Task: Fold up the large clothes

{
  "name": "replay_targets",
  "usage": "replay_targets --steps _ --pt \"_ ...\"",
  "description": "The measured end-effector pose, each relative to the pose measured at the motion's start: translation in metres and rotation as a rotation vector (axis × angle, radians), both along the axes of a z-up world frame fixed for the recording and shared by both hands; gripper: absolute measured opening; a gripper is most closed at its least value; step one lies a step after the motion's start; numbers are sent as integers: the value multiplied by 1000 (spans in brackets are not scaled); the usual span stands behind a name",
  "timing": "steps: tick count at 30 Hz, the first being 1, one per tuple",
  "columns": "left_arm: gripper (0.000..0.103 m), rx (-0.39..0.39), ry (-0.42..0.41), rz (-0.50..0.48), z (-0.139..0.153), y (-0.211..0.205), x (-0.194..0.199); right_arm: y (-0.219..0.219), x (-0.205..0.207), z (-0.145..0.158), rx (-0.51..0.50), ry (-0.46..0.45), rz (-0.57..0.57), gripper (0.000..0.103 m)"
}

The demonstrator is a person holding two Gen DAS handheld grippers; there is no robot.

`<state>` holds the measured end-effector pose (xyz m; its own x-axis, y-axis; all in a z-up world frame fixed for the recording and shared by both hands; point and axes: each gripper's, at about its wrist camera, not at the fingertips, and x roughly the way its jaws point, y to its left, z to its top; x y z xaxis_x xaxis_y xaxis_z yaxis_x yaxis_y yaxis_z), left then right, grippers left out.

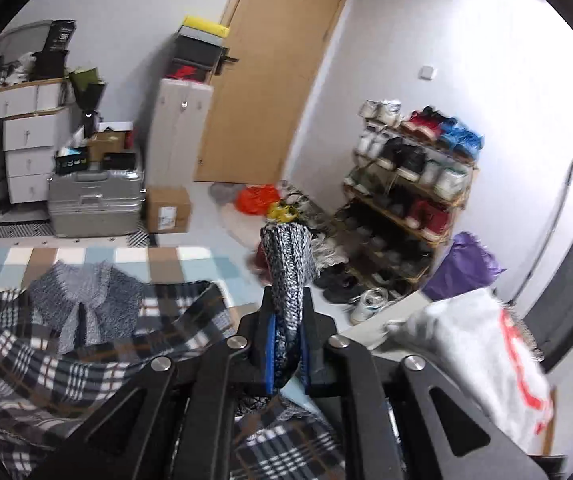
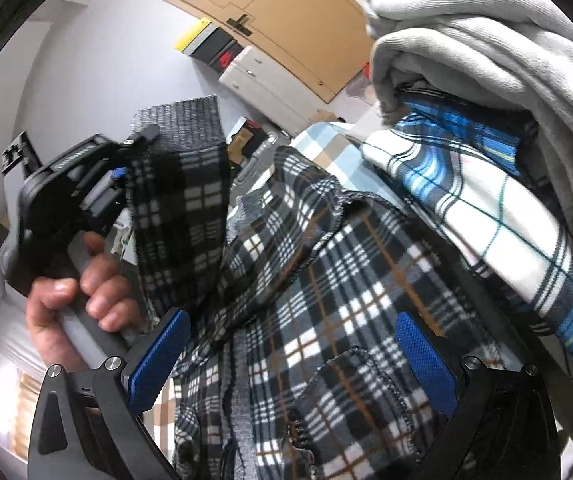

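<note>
1. Plaid jacket (image 1: 86, 360) with grey knit collar lies spread and rumpled on the bed (image 1: 190, 260), lower left of frame; fold not finished.
2. Left gripper (image 1: 286, 344) fingers pinch a knit cuff (image 1: 288, 264), lifted at centre.
3. Right gripper (image 2: 294, 360) fingers spread, plaid between them, not pressed.
4. Folded clothes (image 2: 486, 184) stacked upper right: seemingly done.

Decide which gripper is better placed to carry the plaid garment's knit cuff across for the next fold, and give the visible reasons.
Left. The left gripper is already clamped on the knit cuff, lifted above the plaid garment. The right gripper is open, holding nothing.
</note>
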<state>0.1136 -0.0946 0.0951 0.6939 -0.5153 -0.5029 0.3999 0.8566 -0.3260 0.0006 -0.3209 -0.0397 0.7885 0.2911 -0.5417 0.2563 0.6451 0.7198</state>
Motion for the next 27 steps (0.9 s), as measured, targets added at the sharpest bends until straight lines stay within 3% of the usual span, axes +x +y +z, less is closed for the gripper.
replay_targets --steps 3,5,7,8,10,15,17,19,23,25,27 --pt "14 46 269 -82 -51 -14 13 1 -1 -1 -14 10 -8 103" --pt "17 13 456 -169 -84 -16 15 -3 -3 -3 -20 22 -27 103" --pt "39 -34 590 -257 -102 -13 11 -8 -4 -7 -14 39 -41 103" --pt "55 -49 603 -290 -103 -8 6 -11 -4 -10 0 47 -46 103" --pt "68 -56 565 -346 -93 8 -7 -14 -4 -15 18 63 -52 103" --pt "71 -39 484 -364 -64 74 -28 -6 3 -17 2 72 -21 103" --pt "72 -43 446 -291 -57 110 -34 1 7 -15 -15 78 13 103" --pt "72 -35 438 -207 -70 143 -29 10 17 -12 -45 86 50 103" --pt "72 -147 488 -33 -94 210 -20 27 52 5 -135 124 112 103" --pt "72 -198 506 19 -105 230 -18 40 80 16 -223 147 199 103" --pt "72 -238 537 66 -114 246 -10 59 119 24 -375 201 315 103"
